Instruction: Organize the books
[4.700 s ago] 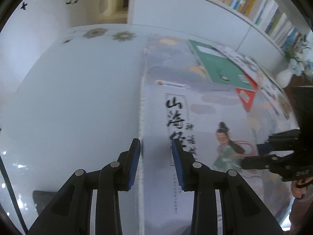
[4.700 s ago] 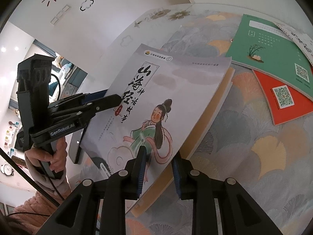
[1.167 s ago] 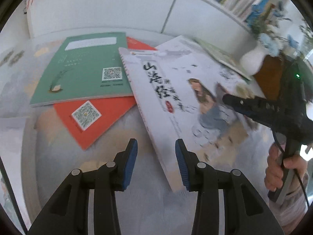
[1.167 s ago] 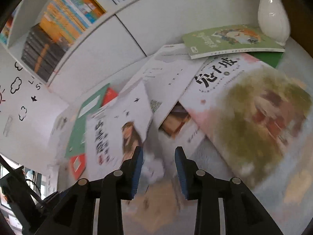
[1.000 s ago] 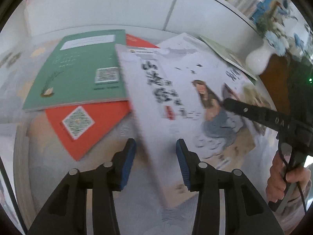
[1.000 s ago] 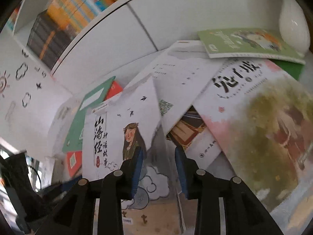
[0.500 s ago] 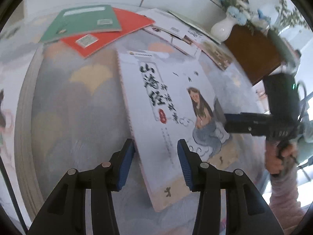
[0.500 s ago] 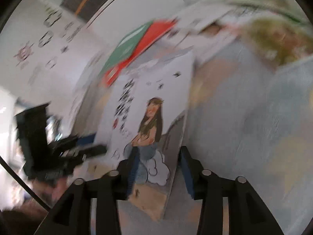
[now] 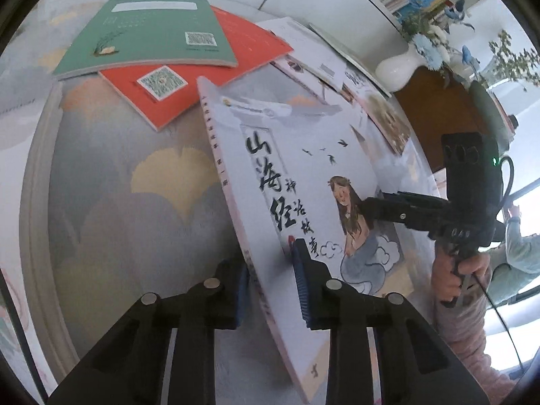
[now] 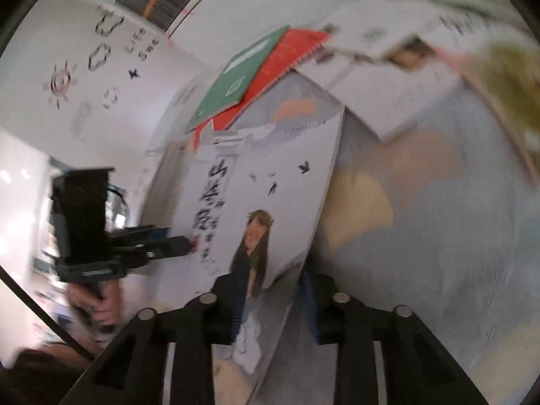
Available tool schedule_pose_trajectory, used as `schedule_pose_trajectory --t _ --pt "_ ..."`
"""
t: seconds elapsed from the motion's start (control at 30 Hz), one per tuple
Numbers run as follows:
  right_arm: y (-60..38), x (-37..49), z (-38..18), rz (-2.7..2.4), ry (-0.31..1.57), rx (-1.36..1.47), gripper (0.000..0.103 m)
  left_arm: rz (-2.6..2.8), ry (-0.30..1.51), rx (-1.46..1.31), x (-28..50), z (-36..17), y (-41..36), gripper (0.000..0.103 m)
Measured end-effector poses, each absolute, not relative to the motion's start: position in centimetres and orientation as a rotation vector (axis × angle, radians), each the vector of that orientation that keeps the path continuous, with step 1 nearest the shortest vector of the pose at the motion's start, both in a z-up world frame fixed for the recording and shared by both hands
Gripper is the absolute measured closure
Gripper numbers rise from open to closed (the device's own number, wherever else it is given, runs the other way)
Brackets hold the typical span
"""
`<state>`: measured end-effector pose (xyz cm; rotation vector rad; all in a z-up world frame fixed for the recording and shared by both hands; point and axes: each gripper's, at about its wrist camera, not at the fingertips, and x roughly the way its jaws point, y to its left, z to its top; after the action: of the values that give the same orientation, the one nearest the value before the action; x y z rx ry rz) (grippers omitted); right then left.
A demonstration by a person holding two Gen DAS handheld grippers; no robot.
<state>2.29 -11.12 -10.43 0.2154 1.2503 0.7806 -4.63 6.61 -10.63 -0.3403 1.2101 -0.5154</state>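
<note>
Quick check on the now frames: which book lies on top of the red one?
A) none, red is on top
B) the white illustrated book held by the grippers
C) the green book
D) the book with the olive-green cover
C: the green book overlaps the upper part of the red book, both flat on the table.

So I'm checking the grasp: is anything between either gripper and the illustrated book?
Nothing visible: the left gripper and right gripper are both shut on the illustrated book.
</note>
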Motion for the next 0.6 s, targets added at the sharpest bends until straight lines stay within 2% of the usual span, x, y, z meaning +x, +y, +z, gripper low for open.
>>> schedule_pose_trajectory --t 0.13,0.43,0.6 --pt "-11.6 2.4 -10.7 0.787 1.198 0.228 0.077 -0.470 1.125 -0.285 -4.9 -10.5 5.8 0.077" --pt "-12.3 1.5 -10.4 0.813 1.122 0.211 0.077 -0.419 0.964 -0.110 -6.3 -10.1 4.0 0.069" --pt "-10.1 -0.7 -9.2 0.733 1.027 -0.011 0.074 -0.426 0.962 -0.141 -6.1 -10.3 4.5 0.069"
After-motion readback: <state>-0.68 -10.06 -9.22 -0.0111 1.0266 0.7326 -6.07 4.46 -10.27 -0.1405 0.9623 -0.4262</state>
